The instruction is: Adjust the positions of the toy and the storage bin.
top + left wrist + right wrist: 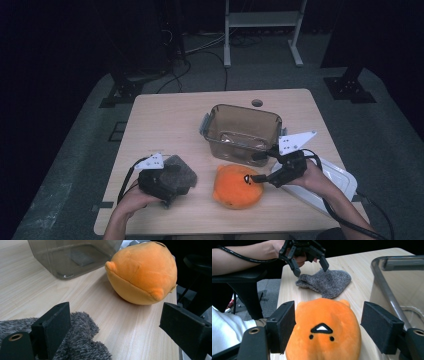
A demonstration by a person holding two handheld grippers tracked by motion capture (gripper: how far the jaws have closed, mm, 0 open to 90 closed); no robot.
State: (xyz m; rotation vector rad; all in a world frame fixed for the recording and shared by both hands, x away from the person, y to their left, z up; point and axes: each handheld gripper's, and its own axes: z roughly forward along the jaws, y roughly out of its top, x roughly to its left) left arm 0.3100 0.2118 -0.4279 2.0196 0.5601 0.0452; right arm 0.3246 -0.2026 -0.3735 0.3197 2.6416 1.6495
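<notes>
A round orange plush toy [237, 187] with a small face lies on the wooden table [165, 125] near the front edge. My right gripper [254, 167] reaches in from its right. In the right gripper view the jaws [329, 315] stand open on either side of the plush [324, 325], with a gap at the right pad. A grey fuzzy mitten [177, 172] lies left of the toy. My left gripper [172, 187] hovers at it, open; one jaw sits over the mitten [80, 340], and the plush [142, 272] lies ahead. The right gripper view has that gripper [311, 270] spread above the mitten [327, 282].
A clear smoky plastic container [243, 132] stands open behind the plush, mid-table. Its white lid [330, 180] lies under my right forearm at the table's right front corner. A cable hole [257, 103] sits near the far edge. A dark chair part [244, 282] stands beside the table.
</notes>
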